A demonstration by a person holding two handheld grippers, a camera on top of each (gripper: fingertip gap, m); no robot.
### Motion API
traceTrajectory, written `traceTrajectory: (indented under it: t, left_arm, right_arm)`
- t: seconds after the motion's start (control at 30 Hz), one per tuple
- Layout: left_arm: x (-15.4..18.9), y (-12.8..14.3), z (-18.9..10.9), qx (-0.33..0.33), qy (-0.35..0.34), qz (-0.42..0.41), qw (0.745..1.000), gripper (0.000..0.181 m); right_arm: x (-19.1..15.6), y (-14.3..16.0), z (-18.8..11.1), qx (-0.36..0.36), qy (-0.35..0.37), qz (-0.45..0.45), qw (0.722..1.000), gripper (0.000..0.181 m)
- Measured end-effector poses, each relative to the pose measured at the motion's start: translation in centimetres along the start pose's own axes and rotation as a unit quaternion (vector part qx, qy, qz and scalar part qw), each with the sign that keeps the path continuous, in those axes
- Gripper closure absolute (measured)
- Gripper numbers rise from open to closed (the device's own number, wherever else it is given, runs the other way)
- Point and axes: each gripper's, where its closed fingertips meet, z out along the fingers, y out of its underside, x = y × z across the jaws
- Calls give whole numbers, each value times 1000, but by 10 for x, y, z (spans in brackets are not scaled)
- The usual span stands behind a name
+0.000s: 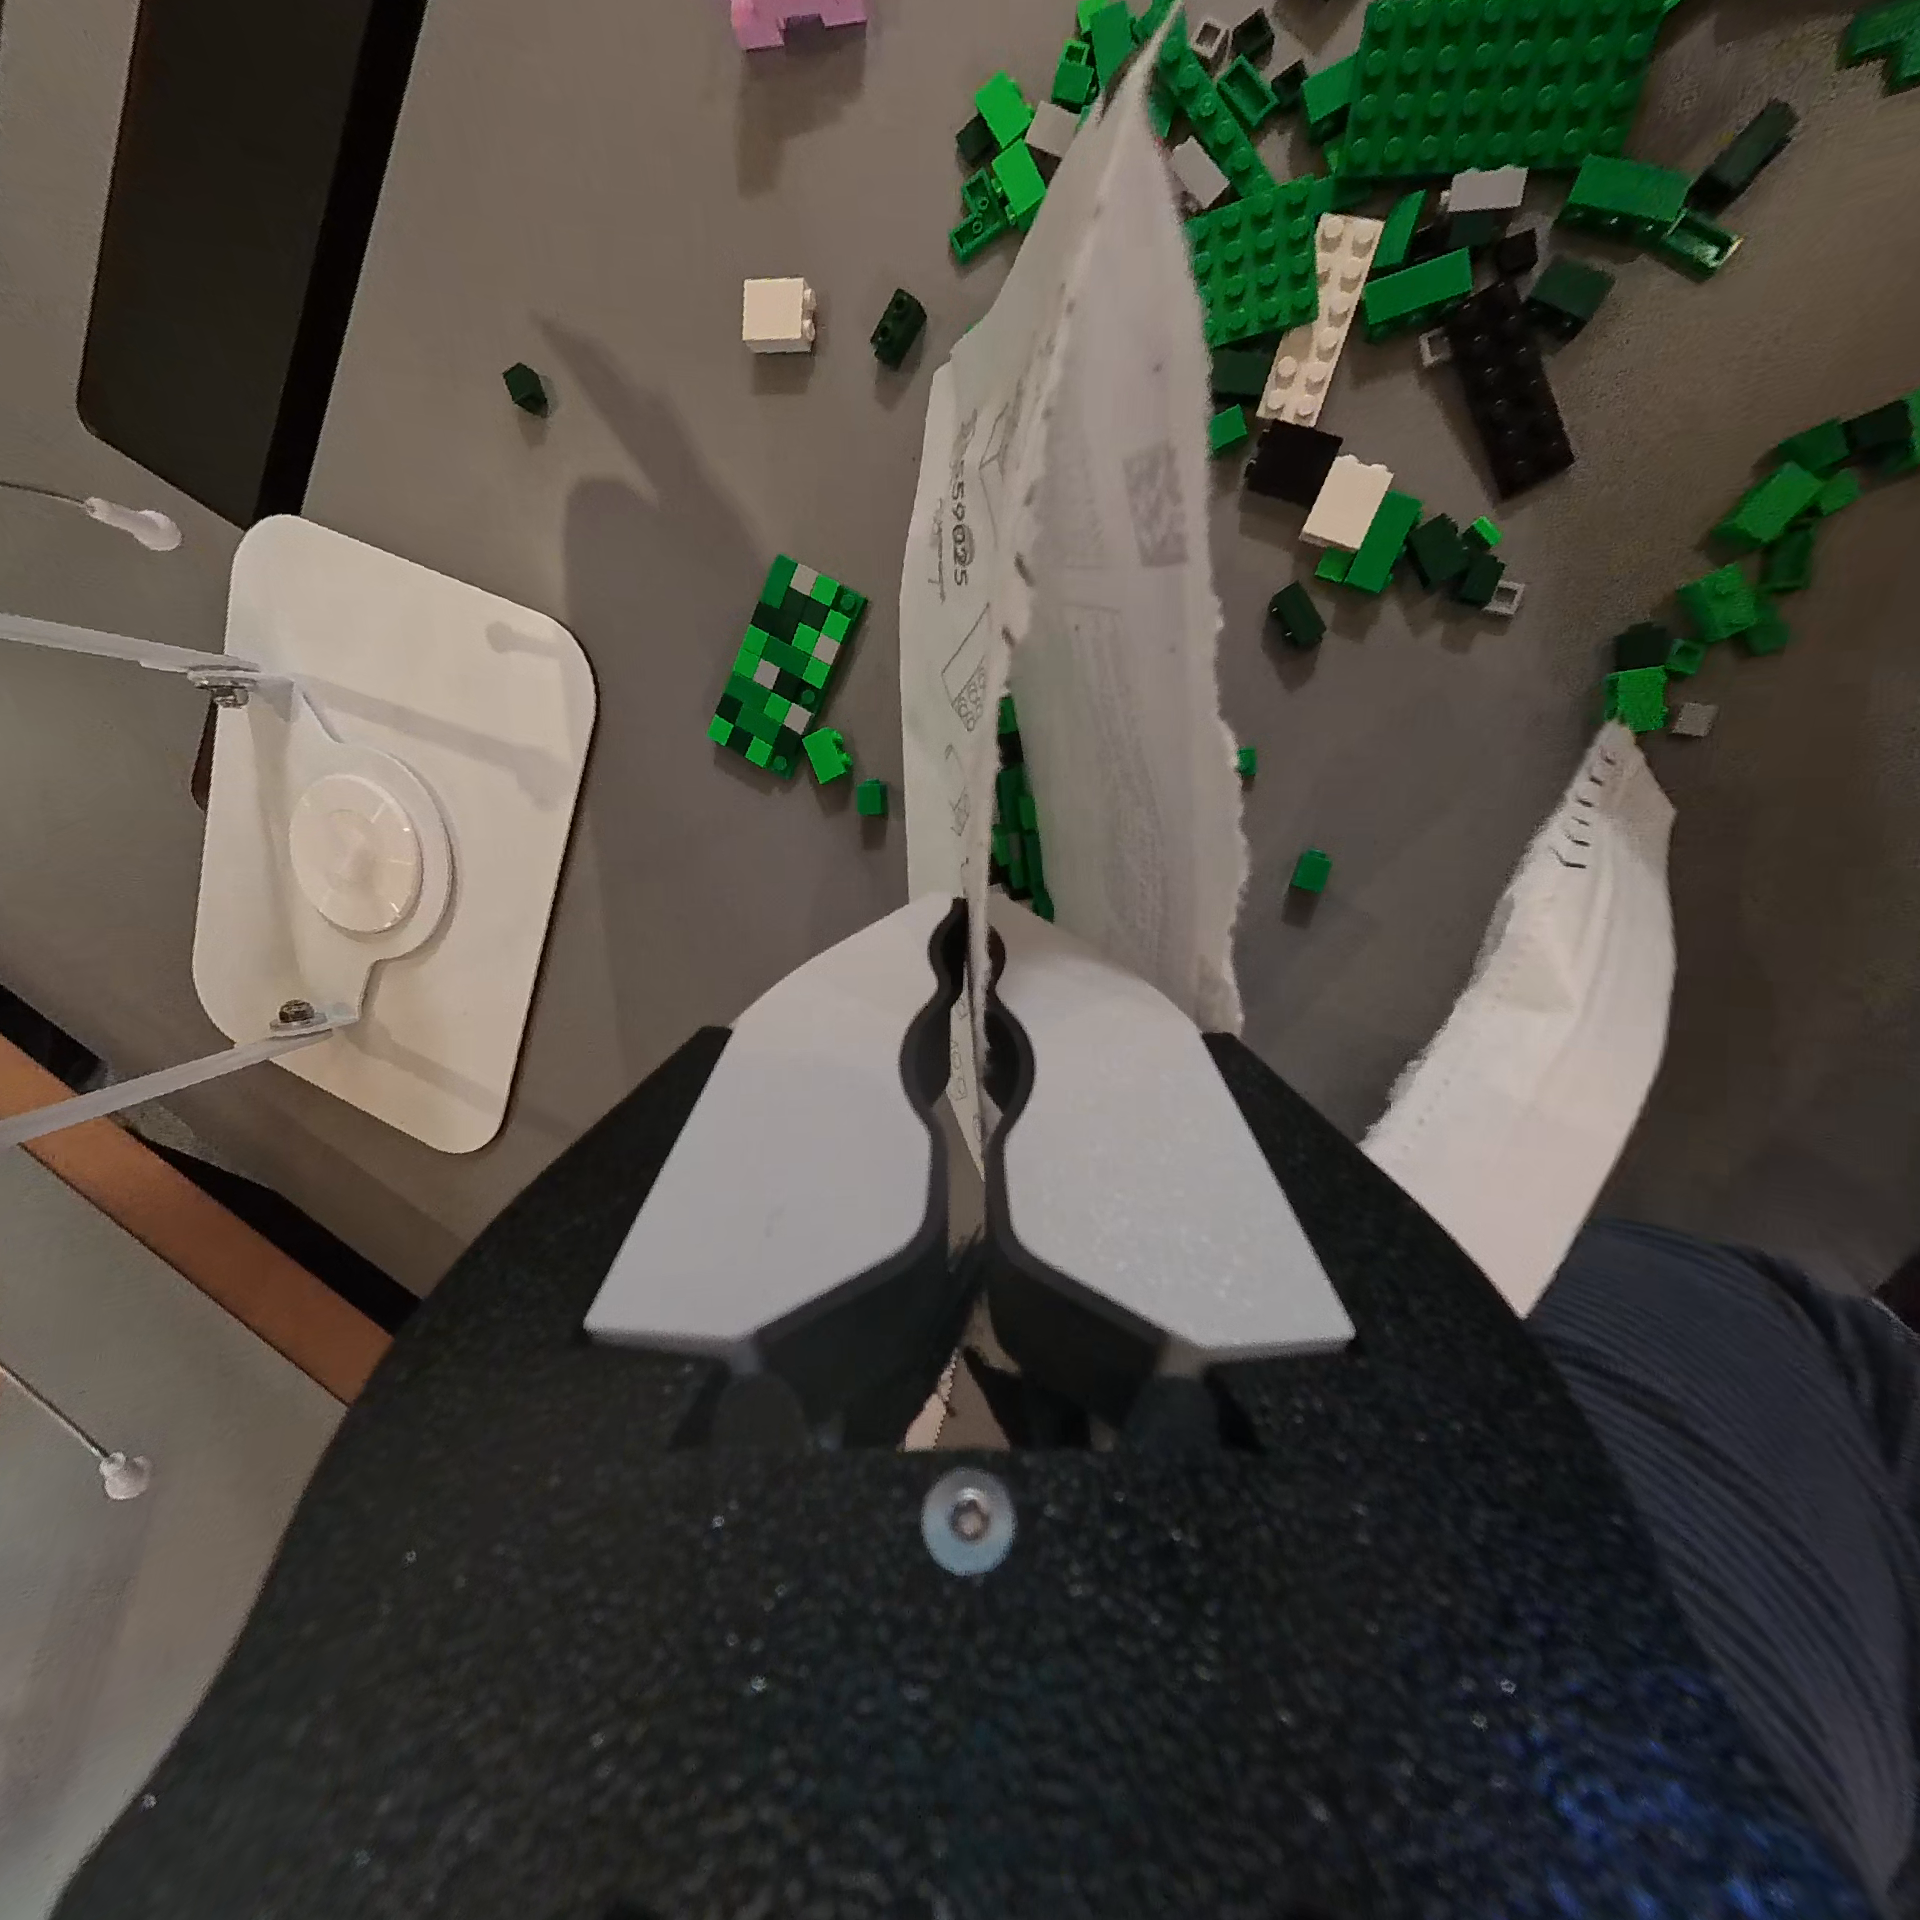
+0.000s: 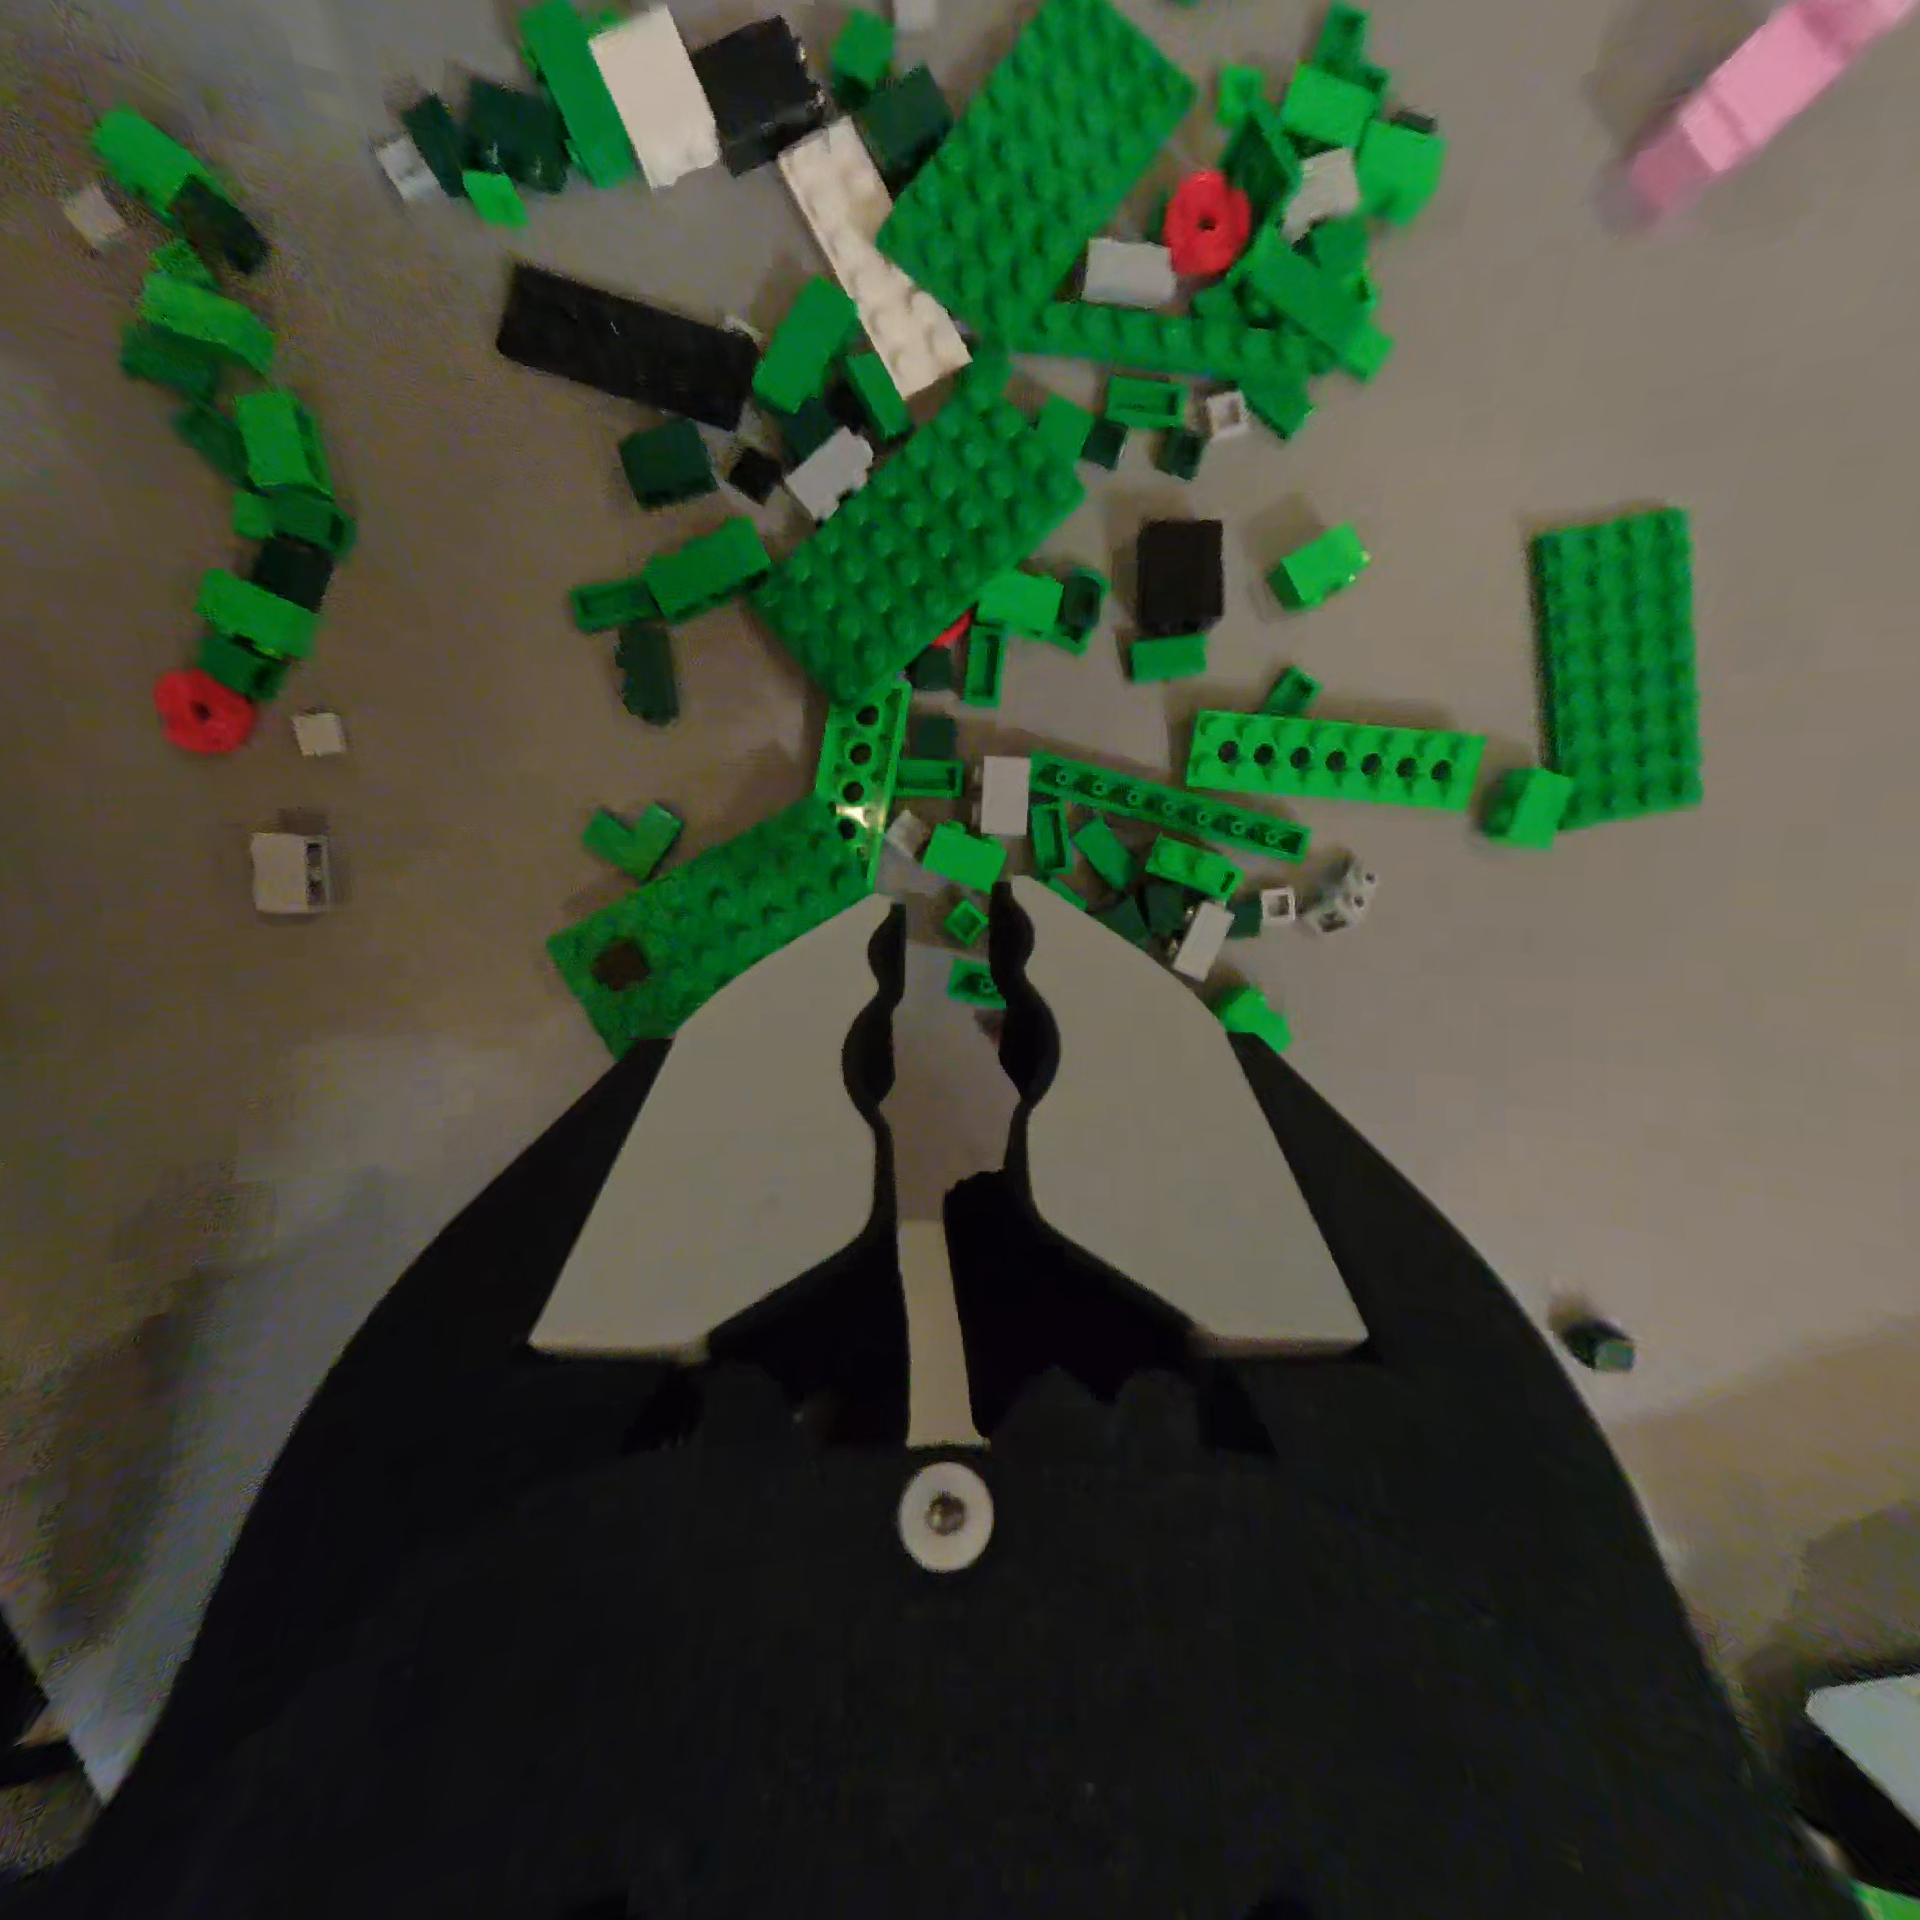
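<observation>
Two grippers: my left gripper (image 1: 975,940) pinches the torn paper bag (image 1: 1081,582) upright above the bricks (image 1: 1475,94), while my right gripper (image 2: 948,914) hovers empty, slightly parted, over small green bricks (image 2: 966,920).

Looks like a home or hobby room, poss. a recording setup; can't tell for sure. Grey counter (image 1: 623,208) strewn w/ toy building bricks (image 2: 935,540): green plates, black, white and grey bits, red round pieces (image 2: 203,710), a pink build (image 2: 1766,94) at the far edge. Torn printed paper bag (image 1: 1091,582) from a brick set. White stand base (image 1: 416,831) w/ thin metal arms at counter's left, wood edge (image 1: 156,1195) below it.
</observation>
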Motion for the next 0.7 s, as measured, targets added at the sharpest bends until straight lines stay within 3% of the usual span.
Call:
traceTrajectory:
  t: [0.2,0.7]
  left_arm:
    - [1,-2,-1,5,3,4,1000,181]
    - [2,-2,-2,9,2,6,1000,181]
  right_arm:
    - [2,21,15,-93,-20,-29,995,171]
    - [3,21,28,-113,-51,-55,991,171]
